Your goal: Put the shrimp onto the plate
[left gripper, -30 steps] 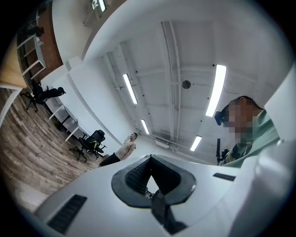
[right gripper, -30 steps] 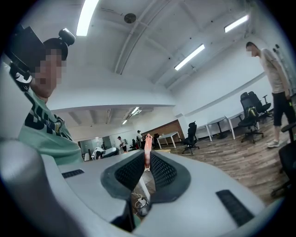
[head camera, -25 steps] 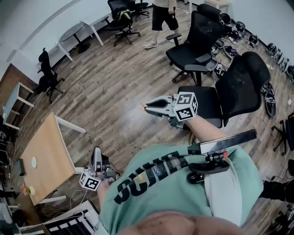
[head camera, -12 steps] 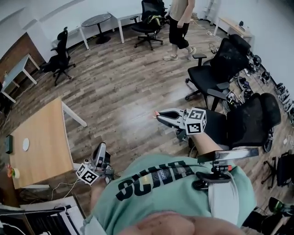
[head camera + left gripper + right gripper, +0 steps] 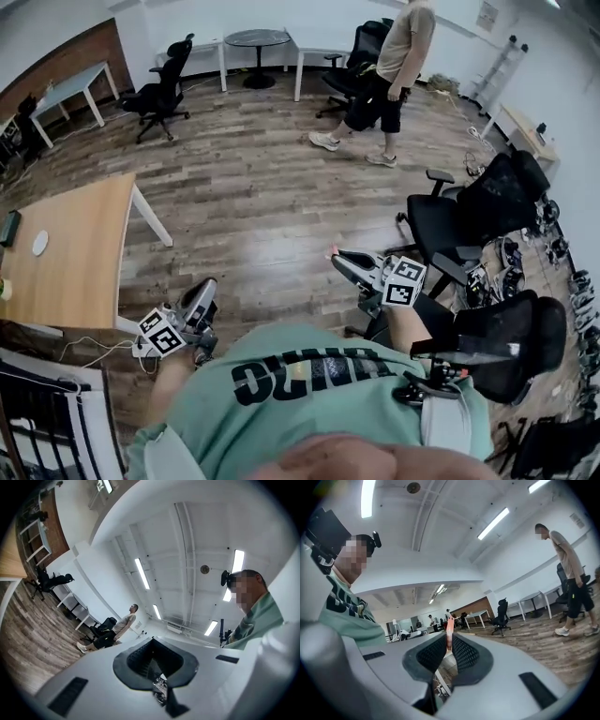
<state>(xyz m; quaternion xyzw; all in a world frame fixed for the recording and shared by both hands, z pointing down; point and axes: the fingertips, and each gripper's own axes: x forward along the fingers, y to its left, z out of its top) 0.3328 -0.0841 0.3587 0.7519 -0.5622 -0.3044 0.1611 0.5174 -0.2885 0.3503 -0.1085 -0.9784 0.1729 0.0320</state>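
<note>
Head view: chairs (image 5: 487,202) beside right tool (image 5: 337,258)

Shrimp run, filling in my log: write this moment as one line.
right gripper: shut on shrimp | left gripper: shut, empty | plate: on table, away from grippers | shrimp not yet placed

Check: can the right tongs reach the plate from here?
Probably not yet: the right tongs, shut on the shrimp, hang far from the wooden table where the plate lies; only floor between.

Wood-plank floor (image 5: 253,197) surrounds the light wooden table (image 5: 80,258); black office chairs (image 5: 487,202) stand well apart from that table.
</note>
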